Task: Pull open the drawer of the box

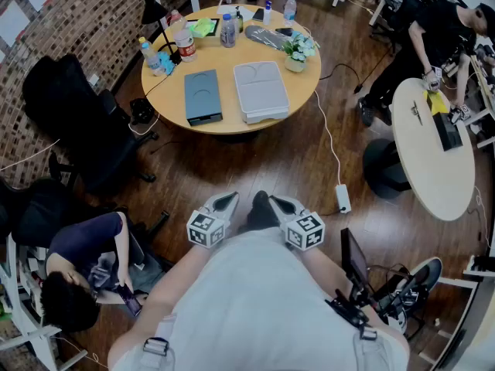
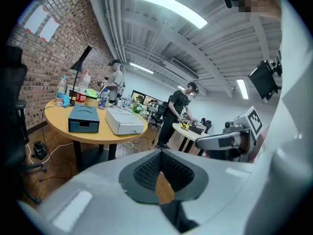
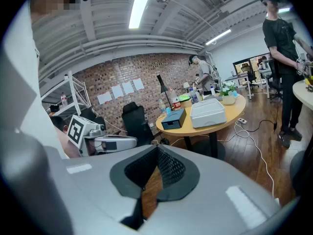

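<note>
On the round wooden table (image 1: pixel 172 97) lie a dark blue-grey box (image 1: pixel 203 97) with a drawer in its front end and, to its right, a light grey box (image 1: pixel 261 91). In the gripper views the blue box (image 2: pixel 83 119) (image 3: pixel 173 118) shows its drawer front closed, far ahead. My left gripper (image 1: pixel 226 202) and right gripper (image 1: pixel 279 205) are held side by side close to my body, well short of the table. The left gripper (image 2: pixel 160 153) and the right gripper (image 3: pixel 156 149) each have their jaws together with nothing between them.
Bottles (image 1: pixel 183 43), a black desk lamp (image 1: pixel 153 14) and a potted plant (image 1: pixel 296 52) stand at the table's far side. Black chairs (image 1: pixel 69 110) are on the left, above a seated person (image 1: pixel 77 273). A power strip (image 1: pixel 343 199) lies on the floor. A white round table (image 1: pixel 433 157) stands to the right.
</note>
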Motion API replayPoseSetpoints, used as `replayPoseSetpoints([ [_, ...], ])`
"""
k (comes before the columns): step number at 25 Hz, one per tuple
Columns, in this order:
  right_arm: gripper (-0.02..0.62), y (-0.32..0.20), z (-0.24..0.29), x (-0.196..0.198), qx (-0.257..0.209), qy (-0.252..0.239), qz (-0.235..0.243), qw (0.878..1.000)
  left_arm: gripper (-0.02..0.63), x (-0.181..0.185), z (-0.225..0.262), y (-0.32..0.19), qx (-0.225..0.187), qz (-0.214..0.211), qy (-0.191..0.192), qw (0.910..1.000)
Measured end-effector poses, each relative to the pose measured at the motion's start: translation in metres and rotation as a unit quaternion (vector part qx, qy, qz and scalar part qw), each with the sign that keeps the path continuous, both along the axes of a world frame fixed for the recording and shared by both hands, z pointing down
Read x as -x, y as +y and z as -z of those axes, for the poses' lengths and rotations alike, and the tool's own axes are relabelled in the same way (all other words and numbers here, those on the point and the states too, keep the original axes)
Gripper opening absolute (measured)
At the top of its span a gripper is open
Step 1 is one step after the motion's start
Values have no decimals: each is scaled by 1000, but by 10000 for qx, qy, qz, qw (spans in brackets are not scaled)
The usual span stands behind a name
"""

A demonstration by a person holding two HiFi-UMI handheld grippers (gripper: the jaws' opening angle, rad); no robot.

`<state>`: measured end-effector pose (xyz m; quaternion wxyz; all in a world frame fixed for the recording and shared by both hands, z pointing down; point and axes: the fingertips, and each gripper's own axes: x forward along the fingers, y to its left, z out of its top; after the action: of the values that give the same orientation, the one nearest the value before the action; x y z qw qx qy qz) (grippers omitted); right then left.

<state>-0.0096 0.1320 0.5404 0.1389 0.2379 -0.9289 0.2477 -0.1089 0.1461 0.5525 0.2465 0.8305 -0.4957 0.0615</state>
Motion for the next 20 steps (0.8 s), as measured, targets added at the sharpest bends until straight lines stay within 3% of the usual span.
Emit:
replayPoseSetpoints([
  [10, 6, -73, 10, 12, -161, -122, -6, 9998, 6, 11, 3, -54, -63, 115, -101, 9999],
  [20, 6, -131, -14, 16, -109, 287, 203, 9993, 6, 23, 0, -97, 91, 287, -122, 9995],
])
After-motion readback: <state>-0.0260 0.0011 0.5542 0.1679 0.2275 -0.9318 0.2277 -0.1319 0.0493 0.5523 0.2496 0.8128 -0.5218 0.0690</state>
